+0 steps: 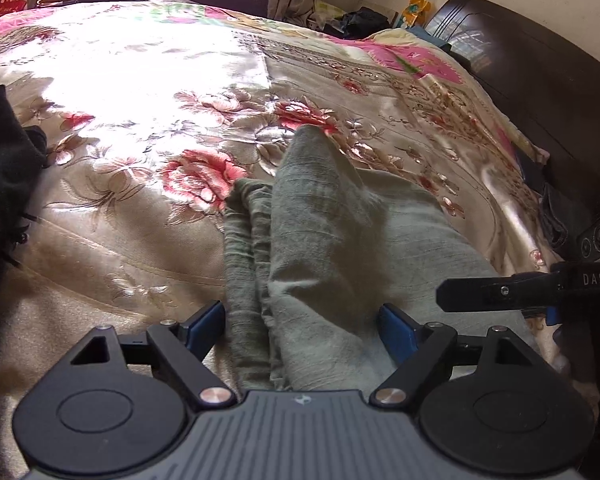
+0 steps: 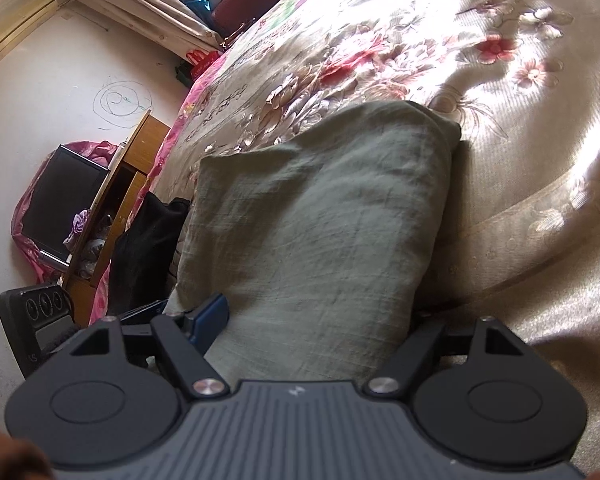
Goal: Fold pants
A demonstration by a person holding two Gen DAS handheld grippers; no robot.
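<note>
The olive-green pants [image 1: 320, 240] lie folded lengthwise on the floral bedspread [image 1: 140, 152], running away from me. My left gripper [image 1: 302, 318] is open, its blue pads on either side of the near end of the pants. In the right wrist view the pants [image 2: 320, 220] form a broad folded panel. My right gripper [image 2: 312, 320] is open and straddles the near end of the cloth; its left blue pad [image 2: 212, 312] shows and the cloth hides its right pad. The right gripper's finger also shows in the left wrist view [image 1: 500, 290], at the pants' right edge.
A black garment [image 1: 4, 168] lies at the bed's left side and shows in the right wrist view [image 2: 144, 256] too. A dark wooden headboard [image 1: 540, 92] bounds the bed on the right. A wooden cabinet [image 2: 116, 200] and a white wall [image 2: 60, 100] stand beyond the bed's edge.
</note>
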